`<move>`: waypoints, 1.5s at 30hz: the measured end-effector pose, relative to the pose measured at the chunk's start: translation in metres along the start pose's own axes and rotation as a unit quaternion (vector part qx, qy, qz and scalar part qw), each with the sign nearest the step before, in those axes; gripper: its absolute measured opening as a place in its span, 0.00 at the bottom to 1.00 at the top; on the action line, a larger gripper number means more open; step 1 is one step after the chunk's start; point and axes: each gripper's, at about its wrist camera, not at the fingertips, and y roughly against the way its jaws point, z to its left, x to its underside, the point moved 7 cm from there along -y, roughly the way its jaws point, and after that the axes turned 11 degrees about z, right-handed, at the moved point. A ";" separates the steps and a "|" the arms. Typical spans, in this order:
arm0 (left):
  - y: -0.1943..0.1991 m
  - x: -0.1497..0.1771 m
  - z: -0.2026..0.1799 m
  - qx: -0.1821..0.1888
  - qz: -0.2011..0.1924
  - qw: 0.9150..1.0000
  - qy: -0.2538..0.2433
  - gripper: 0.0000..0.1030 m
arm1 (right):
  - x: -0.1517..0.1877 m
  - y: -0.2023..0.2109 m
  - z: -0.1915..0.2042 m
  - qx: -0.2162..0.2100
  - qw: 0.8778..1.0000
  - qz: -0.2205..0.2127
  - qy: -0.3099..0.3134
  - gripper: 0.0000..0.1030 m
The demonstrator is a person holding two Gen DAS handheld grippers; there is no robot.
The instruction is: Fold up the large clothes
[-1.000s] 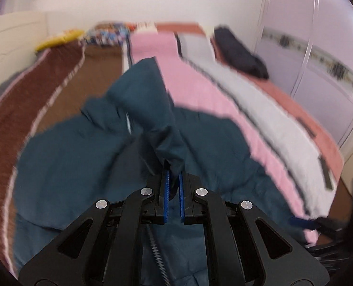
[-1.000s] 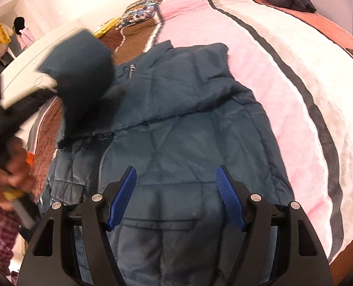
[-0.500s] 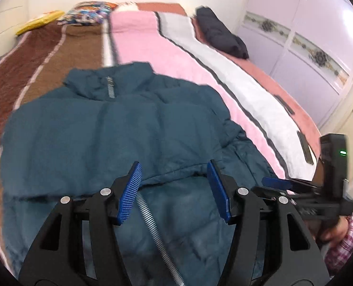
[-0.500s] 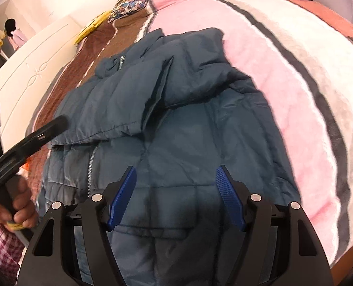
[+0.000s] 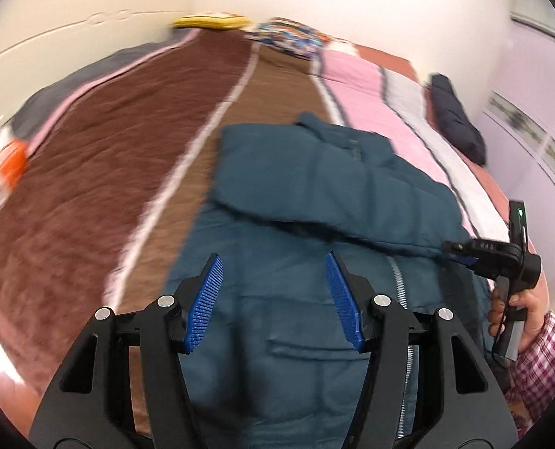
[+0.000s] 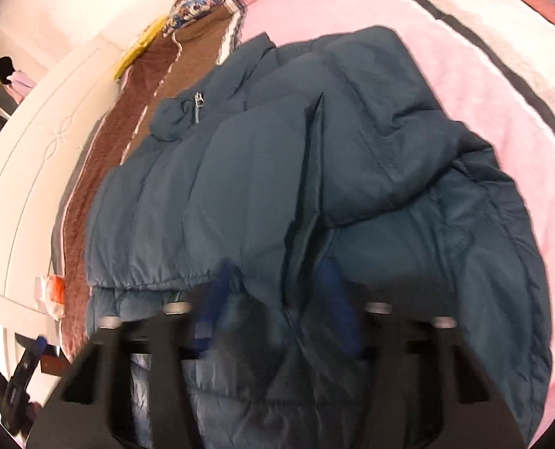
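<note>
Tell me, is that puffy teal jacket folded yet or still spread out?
Partly folded: the puffy teal jacket has both sleeves laid across its chest, body still full length.

The jacket (image 5: 314,194) lies on the bed (image 5: 101,194) right under and ahead of the left gripper (image 5: 273,299), its sleeves folded across its chest, the right gripper (image 5: 460,256) at its right edge, pillows (image 5: 288,39) far ahead, and a bundle (image 5: 455,119) ahead to the right.
</note>
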 end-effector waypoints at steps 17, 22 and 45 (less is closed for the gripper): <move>0.001 0.006 0.033 -0.023 0.012 1.000 0.016 0.57 | 0.008 0.005 -0.016 0.015 0.999 0.015 -0.026 0.30; 0.016 0.012 0.051 -0.033 0.017 0.999 0.026 0.58 | 0.018 0.039 -0.015 0.004 1.000 -0.003 -0.001 0.43; 0.042 0.131 0.042 0.034 0.147 0.989 -0.004 0.63 | 0.197 0.158 -0.142 0.022 0.998 0.047 -0.022 0.62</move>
